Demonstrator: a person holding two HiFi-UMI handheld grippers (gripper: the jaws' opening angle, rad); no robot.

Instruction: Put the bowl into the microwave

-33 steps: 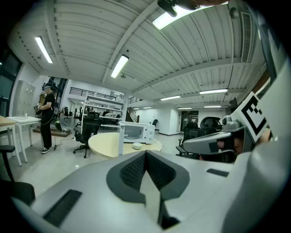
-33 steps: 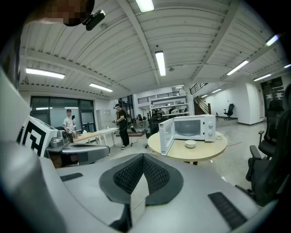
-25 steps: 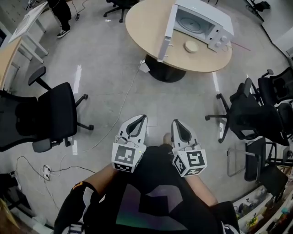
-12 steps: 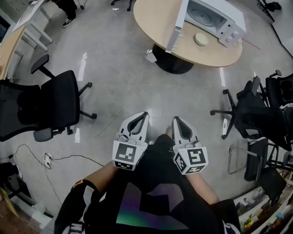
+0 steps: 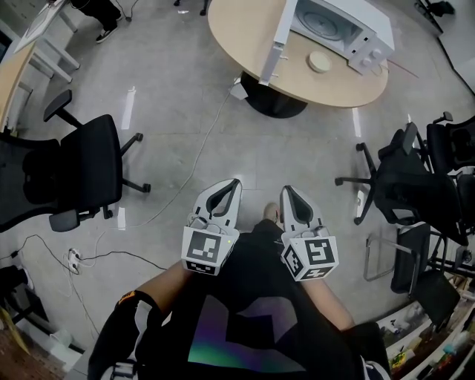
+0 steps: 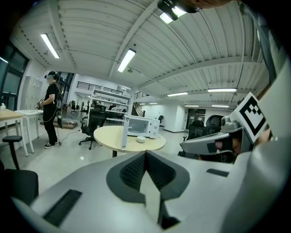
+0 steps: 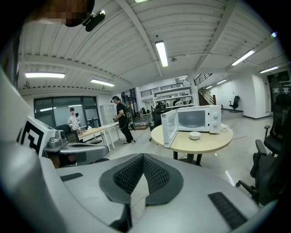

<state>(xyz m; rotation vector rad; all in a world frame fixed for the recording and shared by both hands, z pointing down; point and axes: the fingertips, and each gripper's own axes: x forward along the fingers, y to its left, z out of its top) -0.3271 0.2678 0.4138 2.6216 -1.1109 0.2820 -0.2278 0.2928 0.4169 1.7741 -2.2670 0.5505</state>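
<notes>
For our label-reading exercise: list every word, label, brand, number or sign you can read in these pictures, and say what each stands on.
No text can be read in any view.
Microwave control panel: any markings are too small to read.
Left marker cube and right marker cube: black-and-white square patterns only, no letters or numbers.

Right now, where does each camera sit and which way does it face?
Head view: on the person's head, looking steeply down; shows torso, forearms, left gripper, right gripper.
Left gripper view: rides the left gripper, looks along its shut jaws toward the round table; right gripper at right.
Right gripper view: rides the right gripper, faces that table; left gripper at left.
Shared: all show the open microwave and the bowl before it.
</notes>
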